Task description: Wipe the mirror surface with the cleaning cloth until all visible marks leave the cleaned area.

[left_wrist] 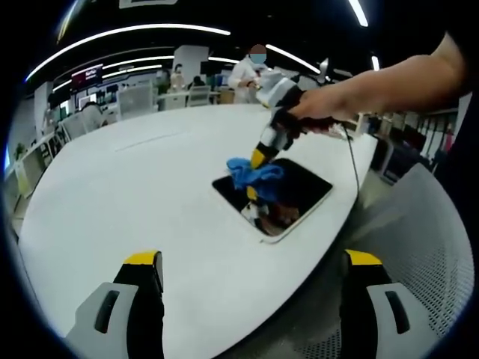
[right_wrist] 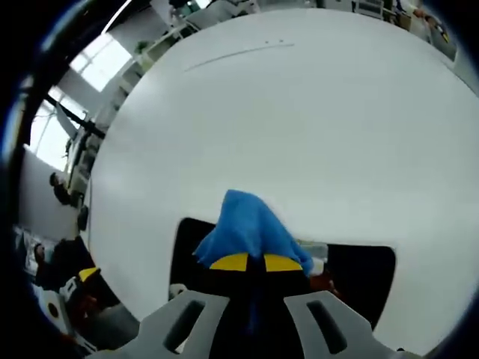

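My right claw (right_wrist: 256,263) is gripping the blue cloth (right_wrist: 247,224), pressing it onto the mirror (left_wrist: 299,194) lying near the white surface's (left_wrist: 135,194) edge. My left claw (left_wrist: 254,280) is hanging released, holding nothing.

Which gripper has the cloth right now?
The right gripper, shut on the blue cloth over the mirror; the left gripper is open, holding nothing.

left tool (left_wrist: 251,277) gaping, right tool (right_wrist: 248,262) clamped (tips together)
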Available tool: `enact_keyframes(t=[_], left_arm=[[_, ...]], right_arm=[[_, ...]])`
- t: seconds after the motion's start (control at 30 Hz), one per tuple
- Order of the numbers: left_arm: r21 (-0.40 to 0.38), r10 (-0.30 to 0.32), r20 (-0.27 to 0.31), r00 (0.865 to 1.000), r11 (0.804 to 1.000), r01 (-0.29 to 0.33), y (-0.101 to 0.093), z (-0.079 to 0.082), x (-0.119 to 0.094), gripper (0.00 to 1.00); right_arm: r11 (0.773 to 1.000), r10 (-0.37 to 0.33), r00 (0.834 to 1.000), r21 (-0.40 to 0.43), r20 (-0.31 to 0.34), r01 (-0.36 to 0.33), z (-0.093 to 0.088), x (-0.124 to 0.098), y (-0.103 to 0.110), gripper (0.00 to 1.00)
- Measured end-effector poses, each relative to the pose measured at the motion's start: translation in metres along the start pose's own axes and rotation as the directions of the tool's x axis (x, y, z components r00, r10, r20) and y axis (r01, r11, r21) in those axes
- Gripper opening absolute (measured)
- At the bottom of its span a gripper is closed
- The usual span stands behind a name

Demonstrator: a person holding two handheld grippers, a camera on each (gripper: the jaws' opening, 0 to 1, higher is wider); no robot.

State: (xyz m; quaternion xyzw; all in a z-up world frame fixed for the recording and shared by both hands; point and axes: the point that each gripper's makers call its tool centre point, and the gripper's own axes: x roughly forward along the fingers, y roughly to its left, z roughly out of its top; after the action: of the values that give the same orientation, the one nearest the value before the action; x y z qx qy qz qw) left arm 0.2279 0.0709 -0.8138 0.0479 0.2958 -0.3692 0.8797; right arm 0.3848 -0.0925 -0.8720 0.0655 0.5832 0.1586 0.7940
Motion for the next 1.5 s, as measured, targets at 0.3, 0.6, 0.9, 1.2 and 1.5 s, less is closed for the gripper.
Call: enact_keyframes(t=[0.3,0.6,0.9,1.2,1.5], left_arm=[[0.002,-0.001,0.003,1.0,1.0,0.001,0.0,0.0,0.0,0.99],[0.002,0.001,-0.001,1.0,1.0,-0.001,0.0,-0.001,0.0,0.99],[0.001,0.003,-0.006,1.0,1.0,-0.003,0.002,-0.003,0.002,0.99],[0.005,0.002,-0.006,1.0,1.0,-0.002,0.002,-0.003,0.001,0.99],[0.003,0.005,-0.003,1.0,1.0,-0.005,0.002,-0.002,-0.001,0.99]], right_arm=[[0.997,0.03,0.999,0.068,0.021,-0.031,0.007,0.002,-0.003,0.0],[0.998,0.041,0.999,0.043,0.029,-0.042,0.005,0.001,-0.001,0.0],[0.996,0.065,0.997,0.056,0.039,-0.068,0.005,0.0,-0.002,0.0],[0.997,0.052,0.997,0.05,0.053,-0.055,0.005,-0.004,-0.012,0.0],[0.998,0.032,0.998,0.05,0.061,-0.035,0.006,-0.007,-0.032,0.0]])
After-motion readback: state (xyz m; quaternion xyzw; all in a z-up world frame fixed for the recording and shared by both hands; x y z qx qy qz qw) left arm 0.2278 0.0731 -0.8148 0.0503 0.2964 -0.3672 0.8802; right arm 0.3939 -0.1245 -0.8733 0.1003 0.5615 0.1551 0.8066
